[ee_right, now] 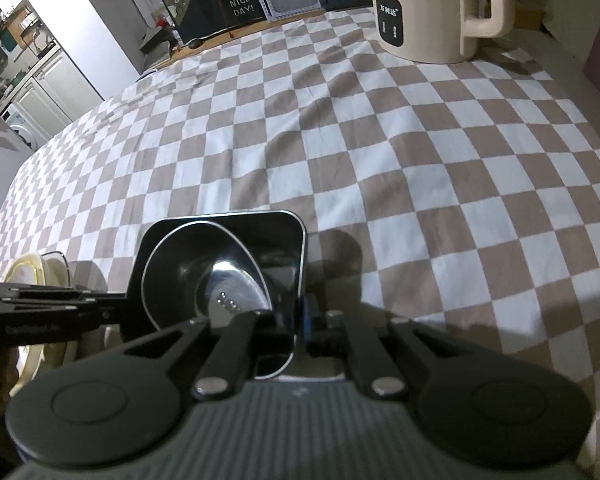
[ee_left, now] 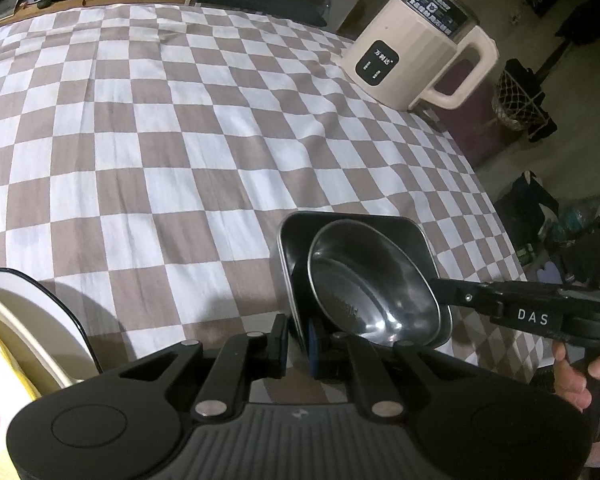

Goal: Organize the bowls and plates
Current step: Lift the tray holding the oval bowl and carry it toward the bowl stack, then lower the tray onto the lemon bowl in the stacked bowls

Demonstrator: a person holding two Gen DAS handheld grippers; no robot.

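A square steel dish (ee_left: pixel 340 220) (ee_right: pixel 260 224) hangs tilted over the checked tablecloth (ee_left: pixel 180 140) and casts a shadow on it. A round steel bowl (ee_left: pixel 372 280) (ee_right: pixel 204 256) lies slanted inside it. My left gripper (ee_left: pixel 296 340) is shut on the dish's near-left wall; in the right wrist view the left gripper (ee_right: pixel 120 304) comes in from the left. My right gripper (ee_right: pixel 294 320) is shut on the opposite wall, and the left wrist view has the right gripper (ee_left: pixel 436 282) reaching in from the right, close against the round bowl's rim.
A cream electric kettle (ee_left: pixel 412 52) (ee_right: pixel 428 12) stands at the far right of the table. Stacked cream plates (ee_left: pixel 28 320) (ee_right: pixel 32 272) sit to the left of the dish. The table edge (ee_left: pixel 500 208) drops off at the right. A hand (ee_left: pixel 572 372) holds the right gripper.
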